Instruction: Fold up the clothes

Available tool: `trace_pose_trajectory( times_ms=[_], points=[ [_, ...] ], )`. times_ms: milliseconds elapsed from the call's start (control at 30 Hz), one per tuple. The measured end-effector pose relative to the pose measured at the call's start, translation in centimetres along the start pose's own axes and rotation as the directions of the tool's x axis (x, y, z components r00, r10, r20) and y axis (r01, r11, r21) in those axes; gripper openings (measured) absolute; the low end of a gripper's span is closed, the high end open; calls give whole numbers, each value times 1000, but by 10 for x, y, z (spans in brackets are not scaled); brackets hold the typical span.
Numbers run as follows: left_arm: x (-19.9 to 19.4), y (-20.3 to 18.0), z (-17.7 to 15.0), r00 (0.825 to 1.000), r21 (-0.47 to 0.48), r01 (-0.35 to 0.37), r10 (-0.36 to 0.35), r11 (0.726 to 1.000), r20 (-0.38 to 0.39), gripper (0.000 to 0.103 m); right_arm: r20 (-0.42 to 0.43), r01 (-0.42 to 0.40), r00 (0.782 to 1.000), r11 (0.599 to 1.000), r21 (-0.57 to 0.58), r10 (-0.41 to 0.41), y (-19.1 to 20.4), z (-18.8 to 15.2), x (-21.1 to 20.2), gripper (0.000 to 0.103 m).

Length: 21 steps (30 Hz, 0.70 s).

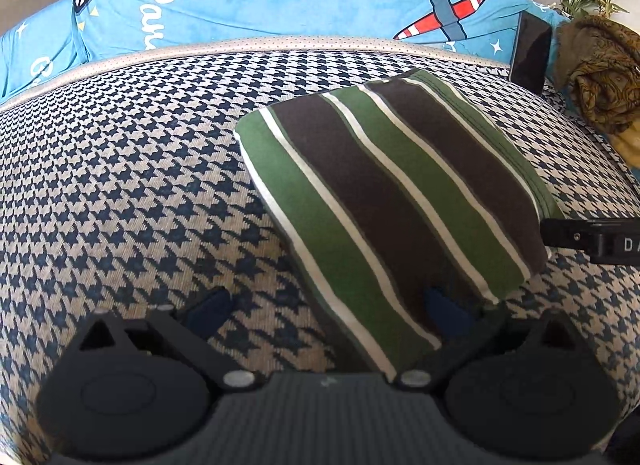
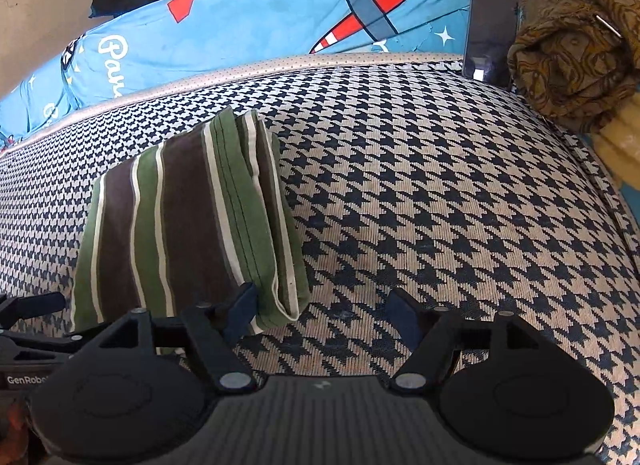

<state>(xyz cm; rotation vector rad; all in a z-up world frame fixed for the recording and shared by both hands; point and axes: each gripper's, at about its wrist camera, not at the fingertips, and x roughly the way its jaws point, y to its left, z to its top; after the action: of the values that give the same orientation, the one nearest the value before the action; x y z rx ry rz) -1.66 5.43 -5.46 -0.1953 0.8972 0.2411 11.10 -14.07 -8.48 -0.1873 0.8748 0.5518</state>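
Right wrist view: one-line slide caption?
Open right gripper beside the folded striped garment on the houndstooth cover.

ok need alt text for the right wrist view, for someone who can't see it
A folded garment striped in green, brown and white lies on a navy-and-cream houndstooth cushion, just ahead and left of the open right gripper, whose left finger sits at the garment's near corner. Behind are a blue airplane-print cover and a brown patterned cloth bundle.
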Motion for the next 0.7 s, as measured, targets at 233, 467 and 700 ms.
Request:
trace_pose_trajectory(
  times_ms=[233, 467, 700],
  points=[
    [-5, 2, -7, 1000, 4, 0, 0, 1000, 28, 103, -13, 76, 997, 996, -40, -76, 1, -3, 7, 96],
    [-7, 3, -14, 998, -1, -5, 5, 1000, 60, 103, -10, 65, 998, 998, -19, -65, -2, -2, 4, 96],
    [-13, 5, -30, 995, -13, -11, 12, 1000, 99, 103, -26, 68, 997, 998, 7, -68, 0, -2, 2, 98]
  ],
)
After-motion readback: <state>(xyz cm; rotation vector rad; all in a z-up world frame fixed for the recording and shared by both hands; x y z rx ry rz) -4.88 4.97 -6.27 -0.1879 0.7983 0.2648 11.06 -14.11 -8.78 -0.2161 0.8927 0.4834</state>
